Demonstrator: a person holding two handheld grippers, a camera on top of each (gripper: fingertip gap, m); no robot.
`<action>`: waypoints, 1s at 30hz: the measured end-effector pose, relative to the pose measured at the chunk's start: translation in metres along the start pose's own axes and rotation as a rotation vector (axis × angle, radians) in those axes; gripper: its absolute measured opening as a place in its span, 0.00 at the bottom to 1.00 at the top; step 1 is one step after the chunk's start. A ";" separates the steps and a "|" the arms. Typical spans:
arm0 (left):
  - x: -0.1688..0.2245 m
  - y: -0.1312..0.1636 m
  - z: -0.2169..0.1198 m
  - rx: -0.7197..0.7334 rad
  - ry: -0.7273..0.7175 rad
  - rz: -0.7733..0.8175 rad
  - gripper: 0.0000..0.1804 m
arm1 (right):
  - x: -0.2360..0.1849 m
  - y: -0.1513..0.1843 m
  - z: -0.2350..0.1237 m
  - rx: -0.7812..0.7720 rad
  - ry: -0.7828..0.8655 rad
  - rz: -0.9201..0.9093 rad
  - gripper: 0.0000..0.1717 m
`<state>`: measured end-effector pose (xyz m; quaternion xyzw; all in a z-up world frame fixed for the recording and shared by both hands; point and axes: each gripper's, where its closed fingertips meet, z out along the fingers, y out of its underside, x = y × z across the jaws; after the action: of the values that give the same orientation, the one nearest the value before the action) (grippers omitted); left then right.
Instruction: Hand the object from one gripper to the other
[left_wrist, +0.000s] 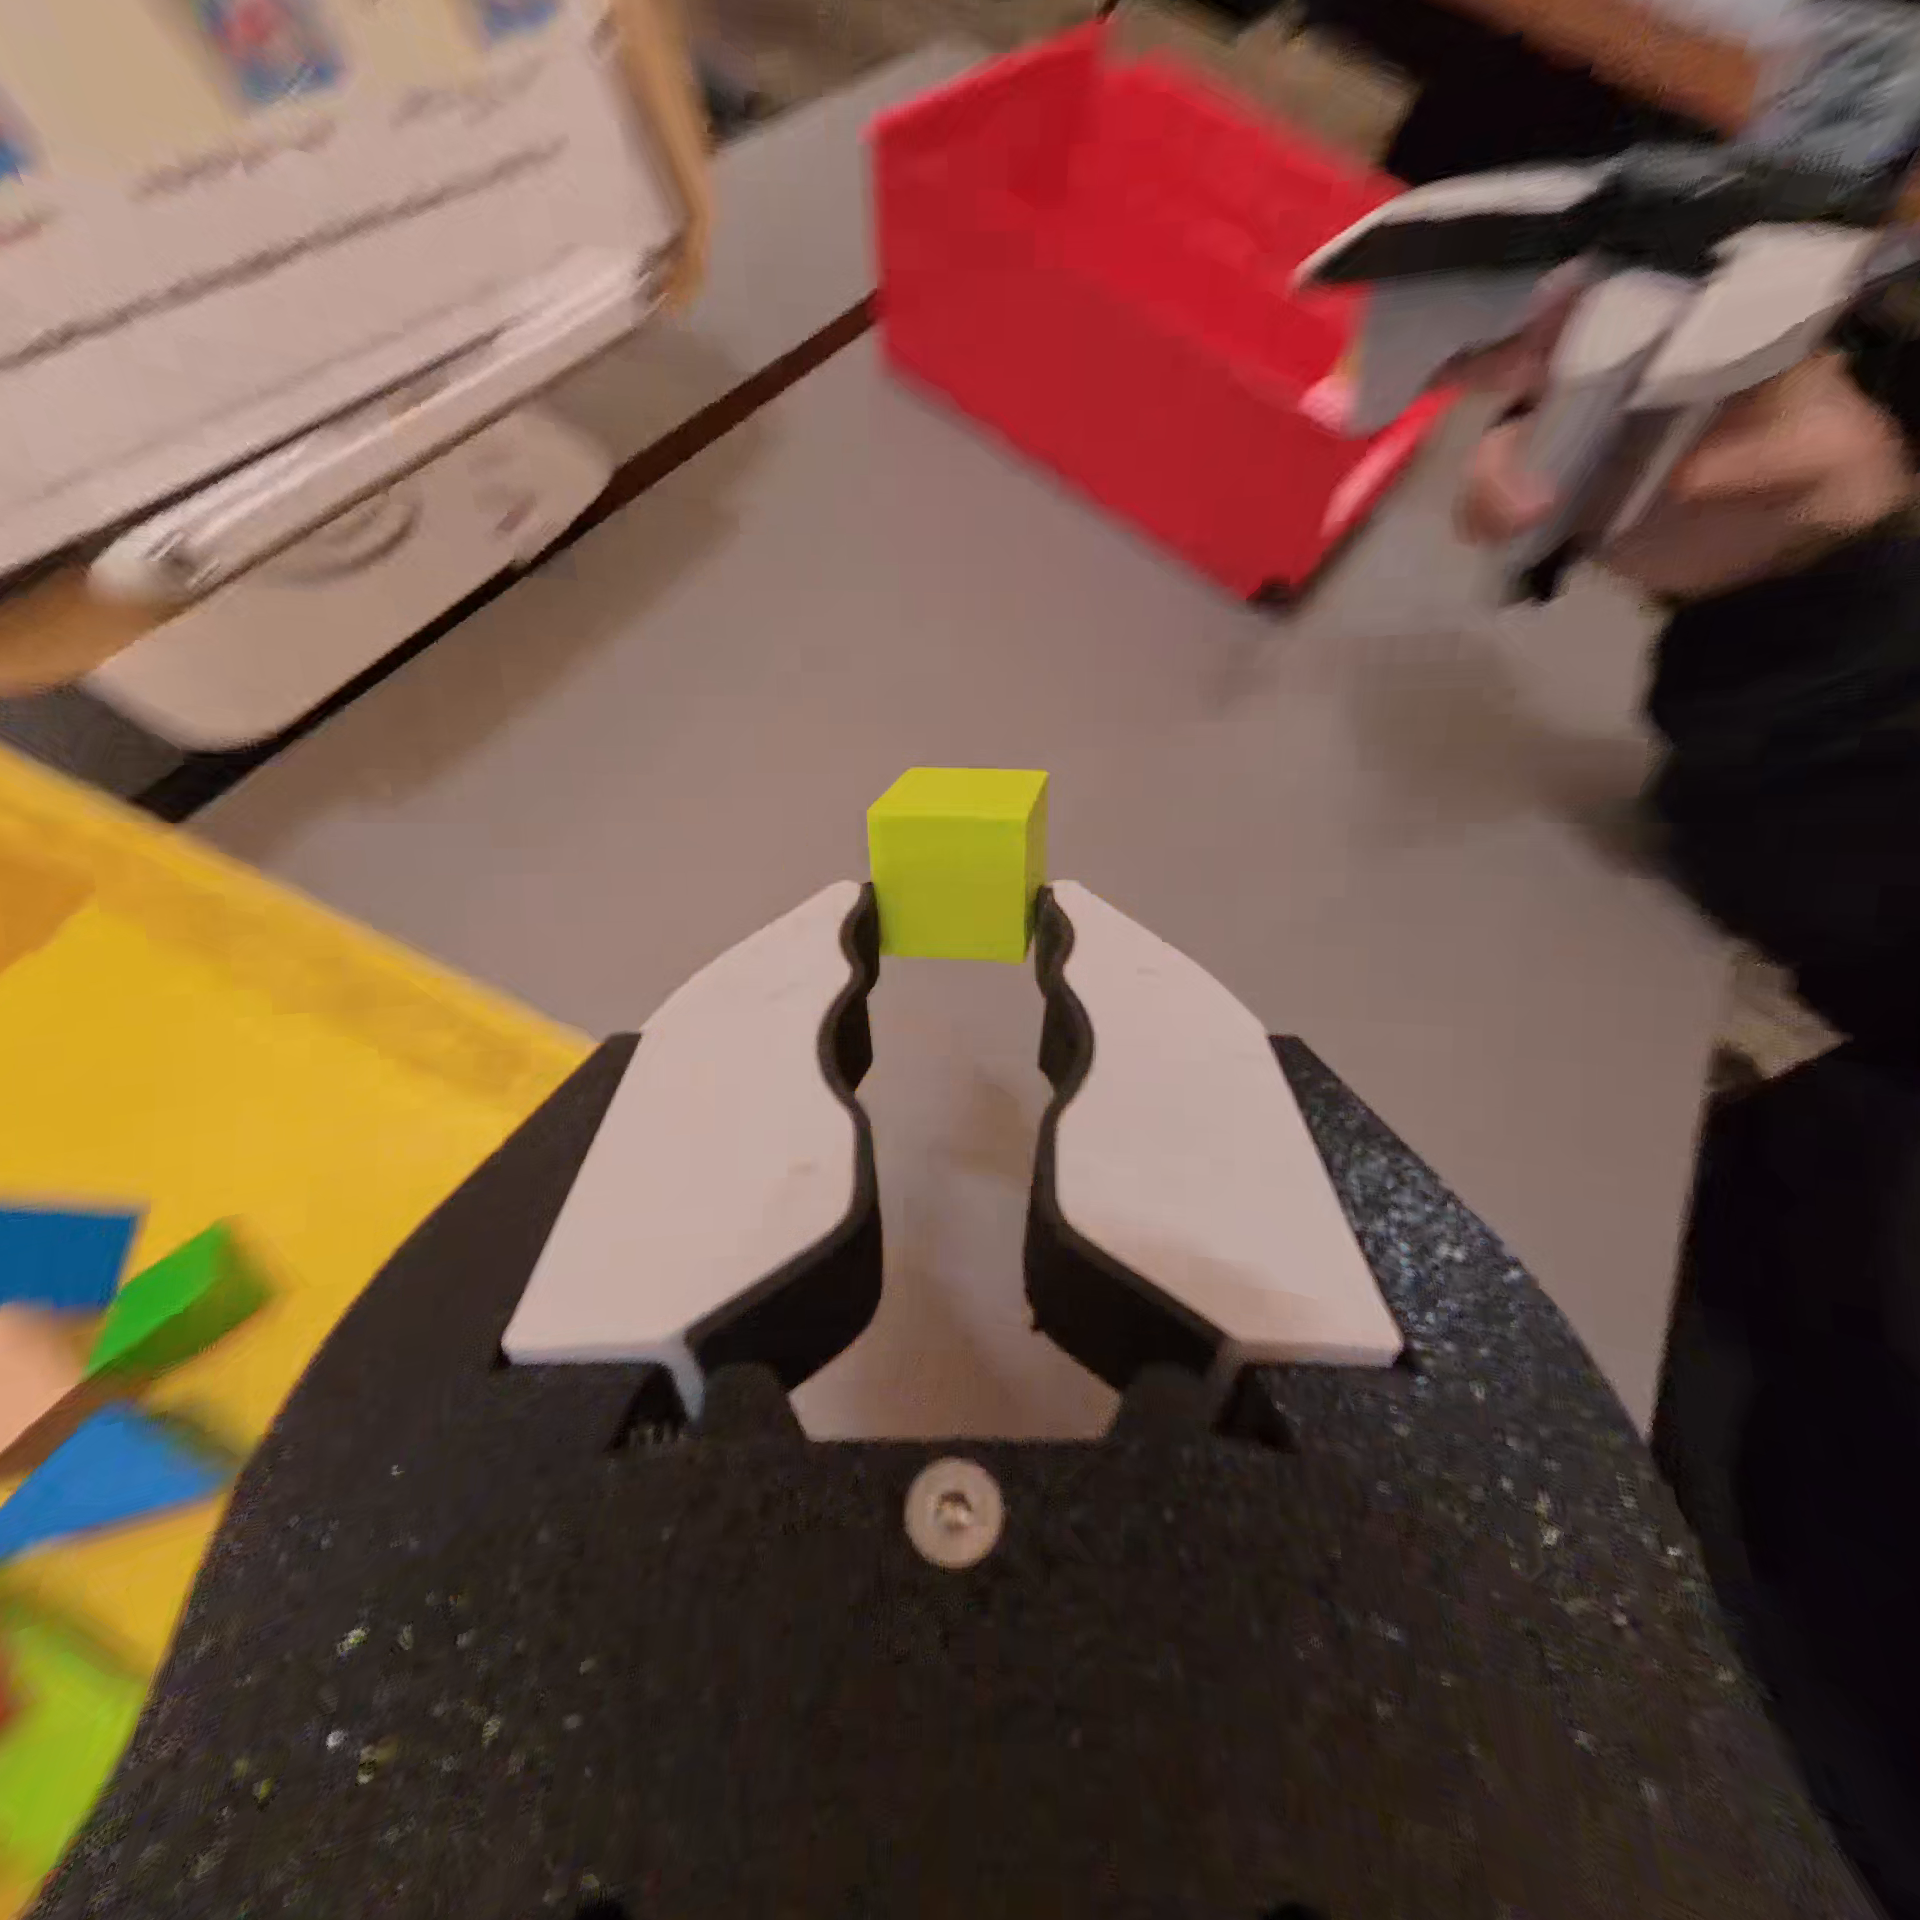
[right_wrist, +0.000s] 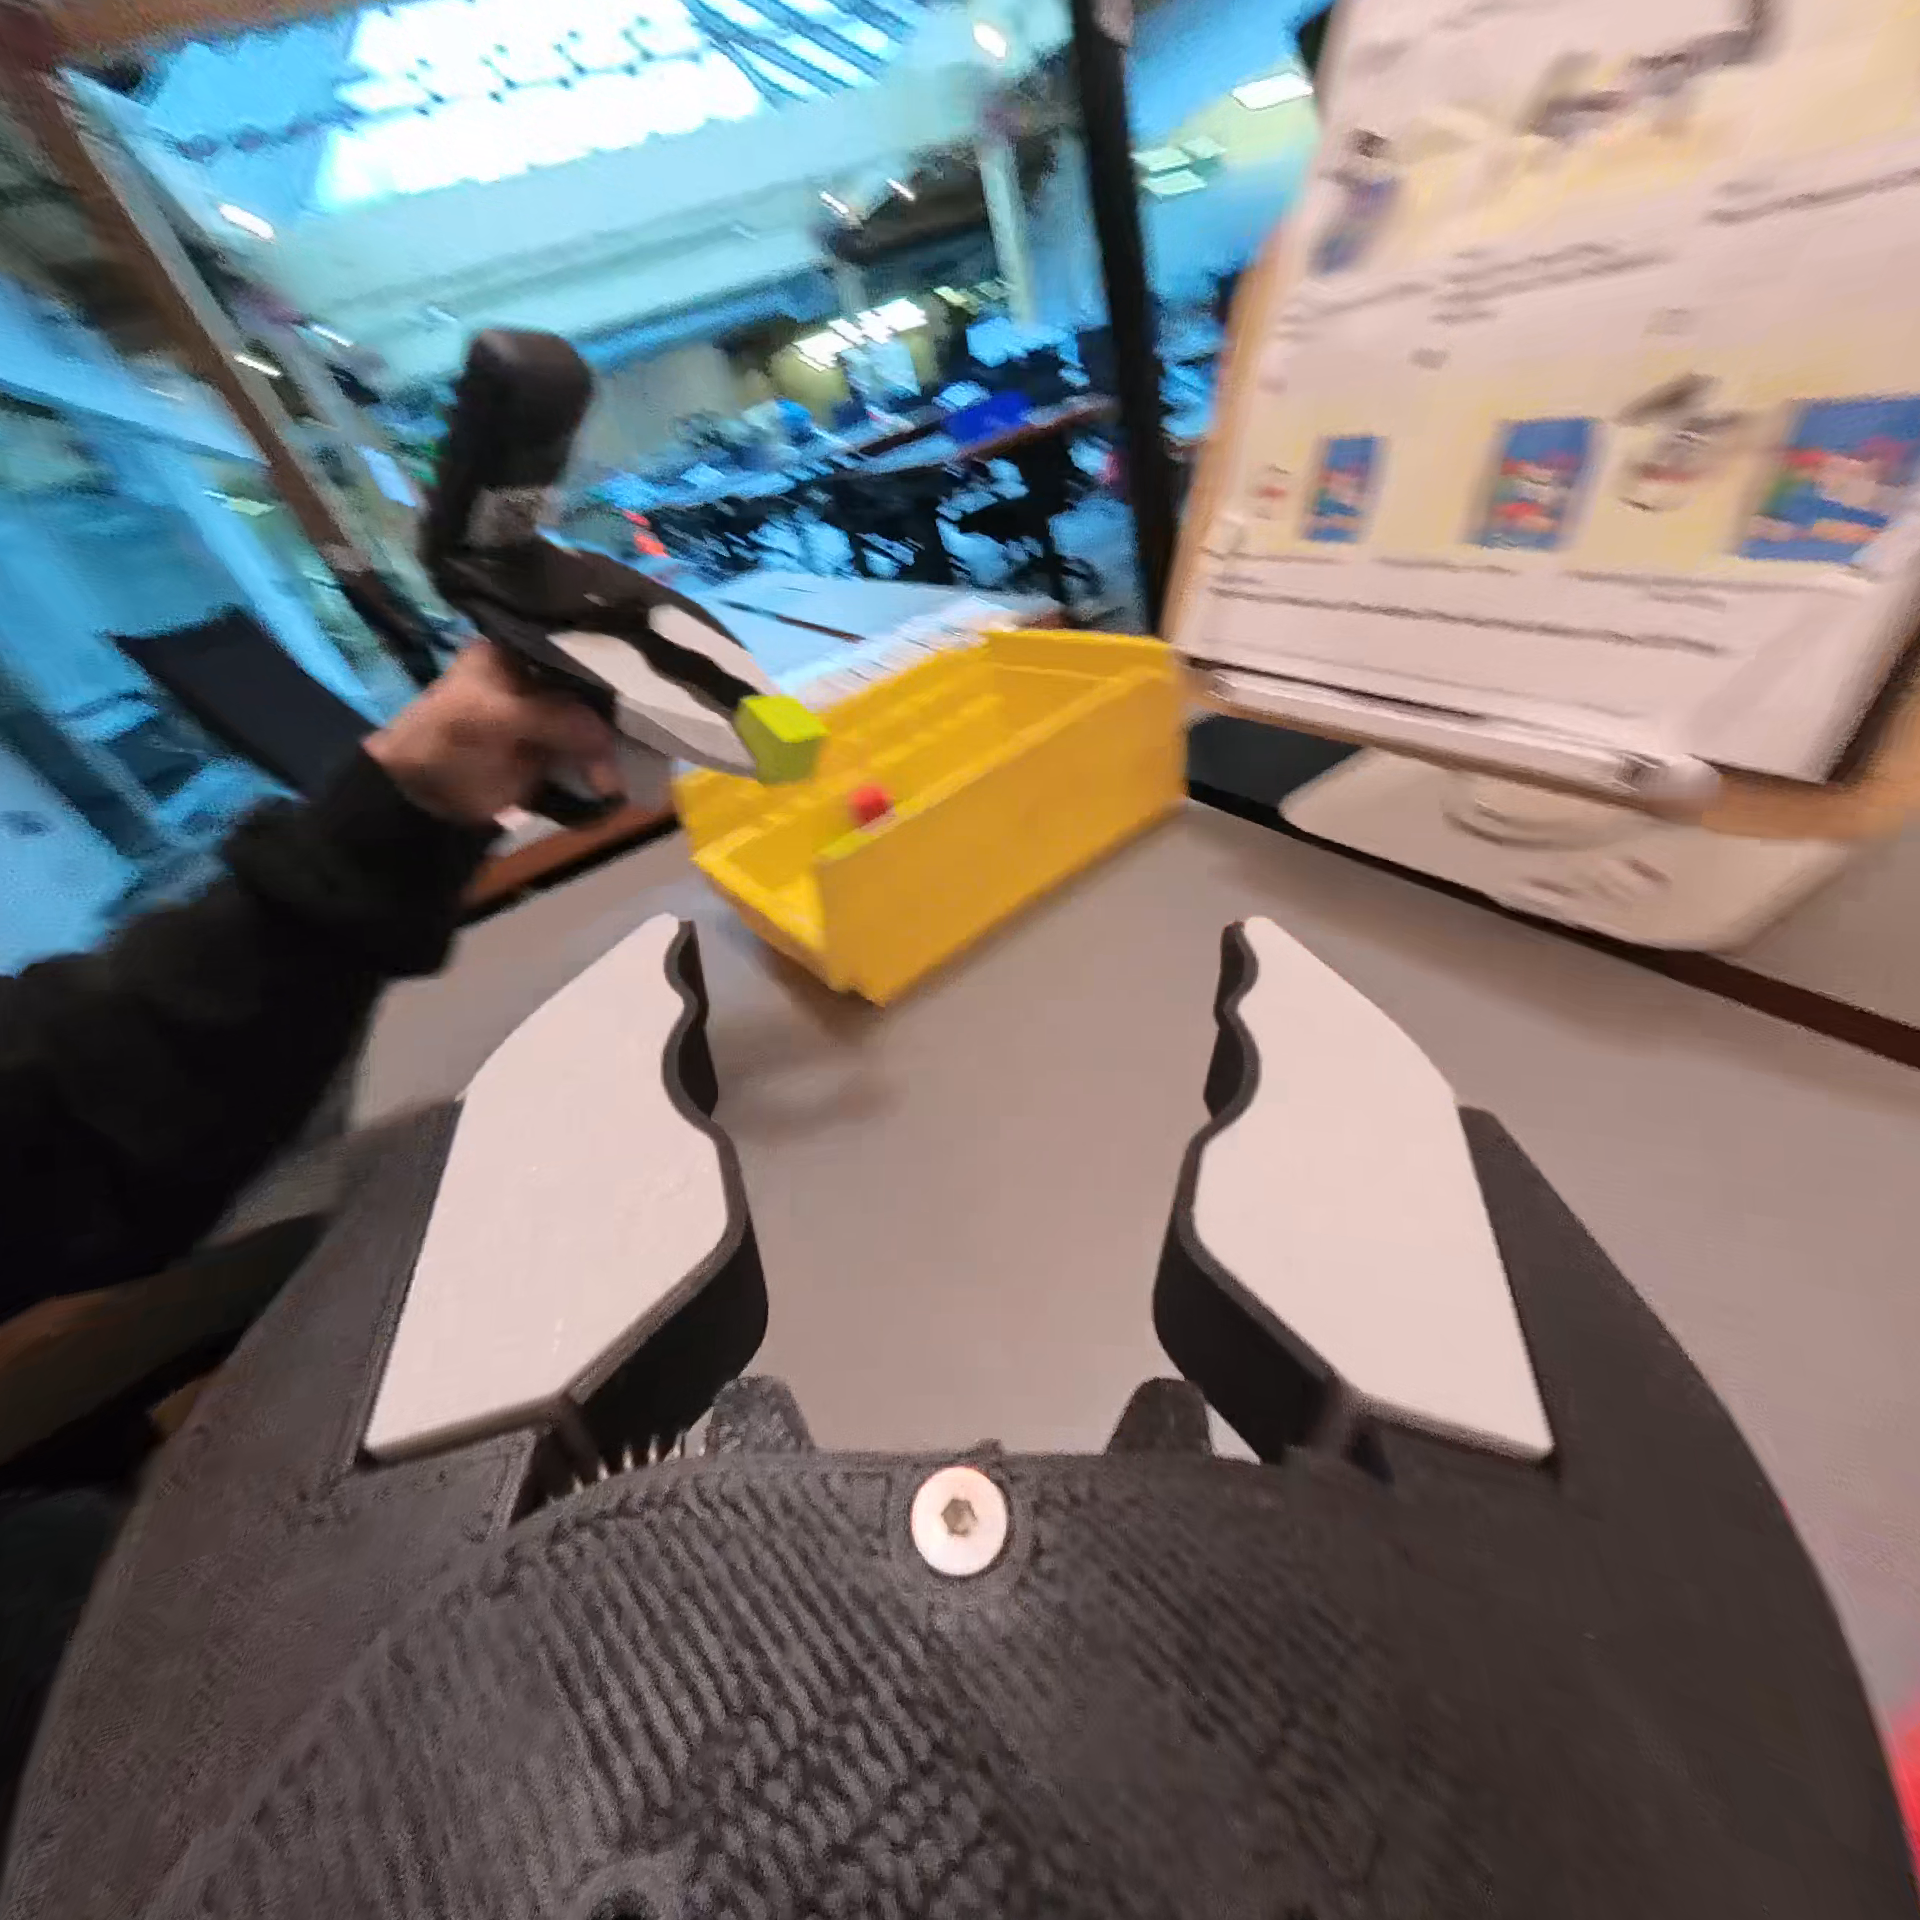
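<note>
1. Above the grey bench (left_wrist: 727, 644), in the left wrist view, the left gripper (left_wrist: 958, 920) pinches a lime-green cube (left_wrist: 954, 868) at its very fingertips, both dark pads pressed against the cube's sides, the cube clear of the bench top.
2. At the bench's near left edge sits a yellow bin (left_wrist: 260, 1039) with blurred blue and green pieces inside; toward the far side stands a red bin (left_wrist: 1091, 343).
3. At the upper right of that view a hand (left_wrist: 1714, 488) carries the right gripper (left_wrist: 1340, 322), well apart from the cube, its fingers spread.
4. Over the bench (right_wrist: 1039, 1143) in the right wrist view, the right gripper (right_wrist: 961, 971) stands wide open with nothing between its fingers.
5. Farther off to the left, a hand (right_wrist: 478, 738) in a dark sleeve holds the left gripper (right_wrist: 748, 727), the lime-green cube (right_wrist: 784, 738) nipped at its tip, just above the yellow bin (right_wrist: 987, 852), which has a small red piece (right_wrist: 870, 803) in it.
</note>
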<state>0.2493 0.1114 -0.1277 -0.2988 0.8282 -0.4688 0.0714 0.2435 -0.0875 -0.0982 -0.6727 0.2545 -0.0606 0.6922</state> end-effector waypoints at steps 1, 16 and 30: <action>0.021 -0.010 0.003 0.056 0.040 0.024 0.15 | -0.016 -0.005 0.006 0.036 -0.070 0.008 0.54; 0.153 -0.050 0.020 0.398 0.303 0.163 0.15 | -0.119 -0.007 0.030 0.083 -0.431 0.034 0.34; 0.162 -0.048 0.032 0.397 0.274 0.217 0.15 | -0.124 -0.003 0.031 0.072 -0.442 -0.057 0.16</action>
<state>0.1507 -0.0218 -0.0803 -0.1222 0.7491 -0.6478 0.0656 0.1508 -0.0075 -0.0628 -0.6515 0.0753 0.0596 0.7526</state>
